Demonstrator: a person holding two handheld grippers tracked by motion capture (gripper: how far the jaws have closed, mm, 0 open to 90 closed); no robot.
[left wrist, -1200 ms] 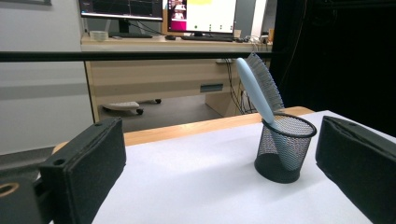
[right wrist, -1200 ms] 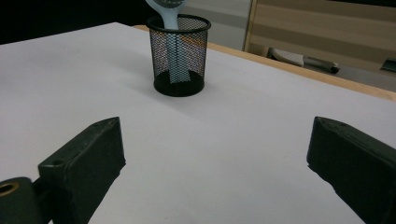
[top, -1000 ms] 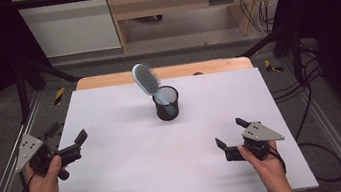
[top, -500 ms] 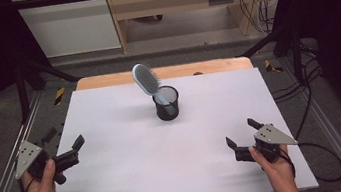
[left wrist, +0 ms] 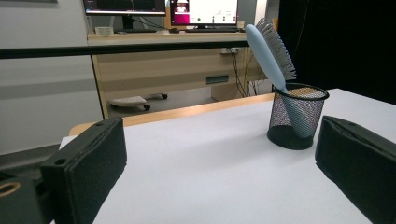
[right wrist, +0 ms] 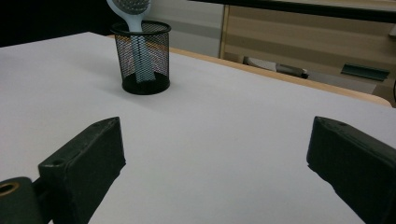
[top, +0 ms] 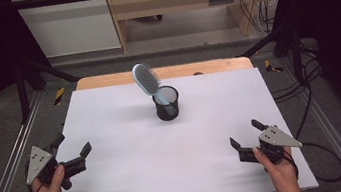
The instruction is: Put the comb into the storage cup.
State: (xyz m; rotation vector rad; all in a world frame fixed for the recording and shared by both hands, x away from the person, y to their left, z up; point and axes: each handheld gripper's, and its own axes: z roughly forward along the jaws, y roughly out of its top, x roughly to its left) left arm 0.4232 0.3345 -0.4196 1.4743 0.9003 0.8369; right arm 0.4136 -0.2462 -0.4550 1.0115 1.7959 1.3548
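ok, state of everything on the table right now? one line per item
hairbrush: handle down in the cup, head up, leaning toward the table's left side.
mesh cup: upright on the table, mid-back, held by neither gripper.
left gripper: open, nothing held, at the near left edge.
right gripper: open, nothing held, at the near right.
table: white top, bare between the grippers and the cup.
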